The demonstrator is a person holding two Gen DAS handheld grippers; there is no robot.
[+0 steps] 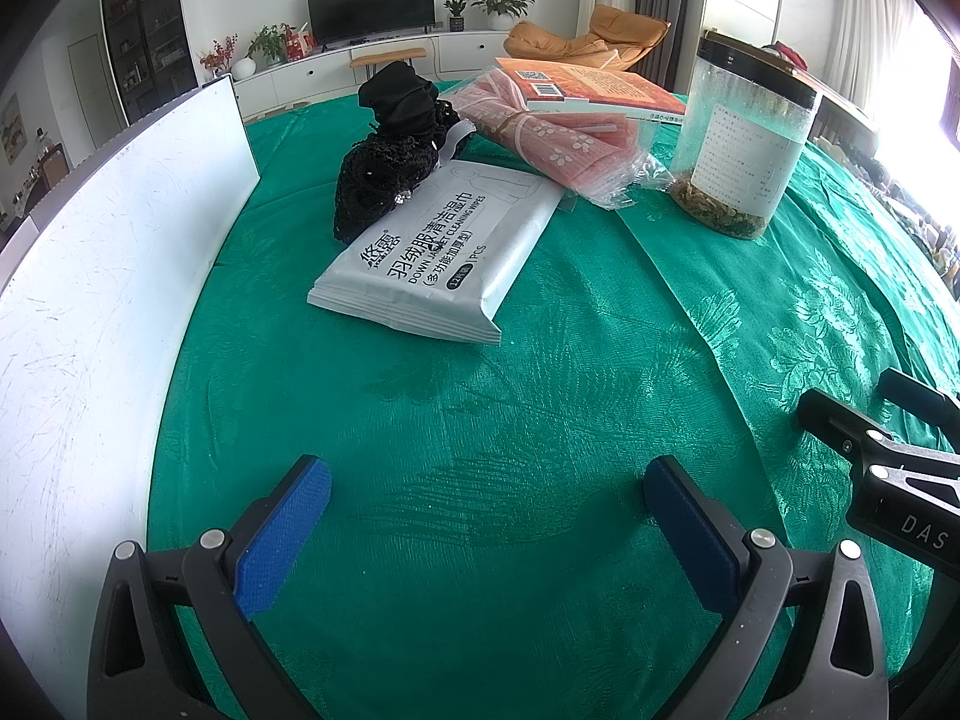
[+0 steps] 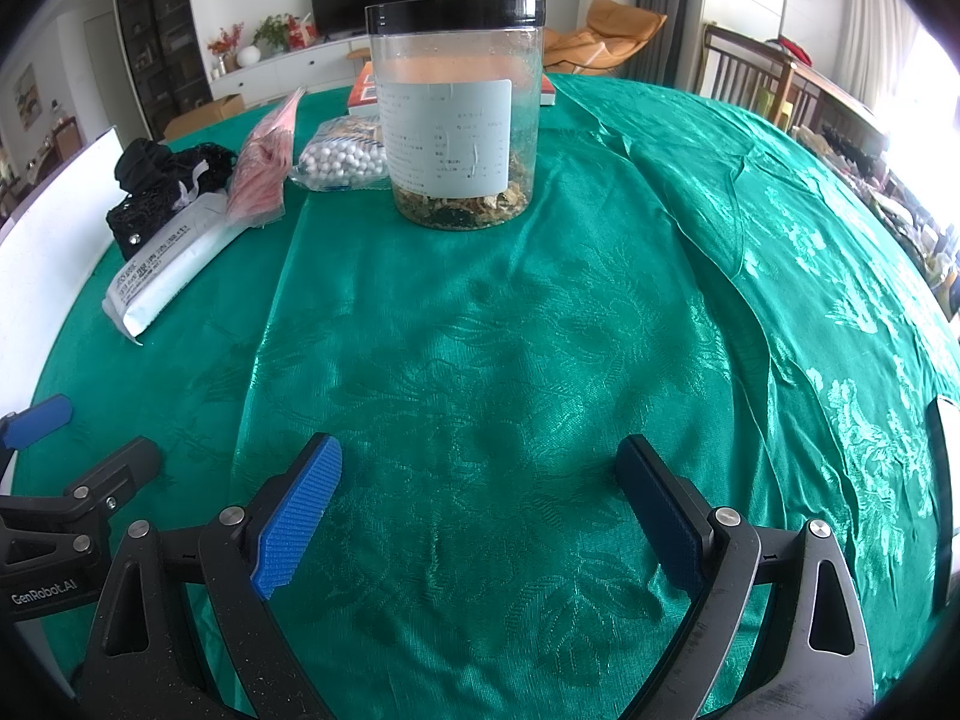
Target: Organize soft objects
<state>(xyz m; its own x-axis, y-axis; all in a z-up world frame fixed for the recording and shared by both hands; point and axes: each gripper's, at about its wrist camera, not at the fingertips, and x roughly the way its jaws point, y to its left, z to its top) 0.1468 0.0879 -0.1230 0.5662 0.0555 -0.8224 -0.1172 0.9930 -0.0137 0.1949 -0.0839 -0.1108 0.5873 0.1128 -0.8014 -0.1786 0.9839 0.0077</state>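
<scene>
Your left claw (image 1: 486, 516) is wide and holds nothing, low over bare green cloth; your right claw (image 2: 480, 504) is just as wide and empty, close beside it. Ahead of the left claw lies the wipes pack (image 1: 432, 246), flat on the table (image 1: 540, 396), its far end touching the black lace bundle (image 1: 390, 162). Past those sits the pink bag (image 1: 558, 138), with a book (image 1: 594, 87) resting on its far side. The right view also shows a bead bag (image 2: 345, 159) tucked behind the jar (image 2: 459, 120).

The pack looks light, squashy and slick-skinned, so take it across the short near end, where the sealed edge gives the pads something to bite. The lace should be limp and snaggy; pinch it at the bulky middle. The pink bag's film is likely slippery, and pulling it may drag the book.

A white board (image 1: 120, 252) stands along the left, close to the pack, so room there is tight. The jar is rigid and tall; swing clear of it. The open cloth on the right is your widest free area.
</scene>
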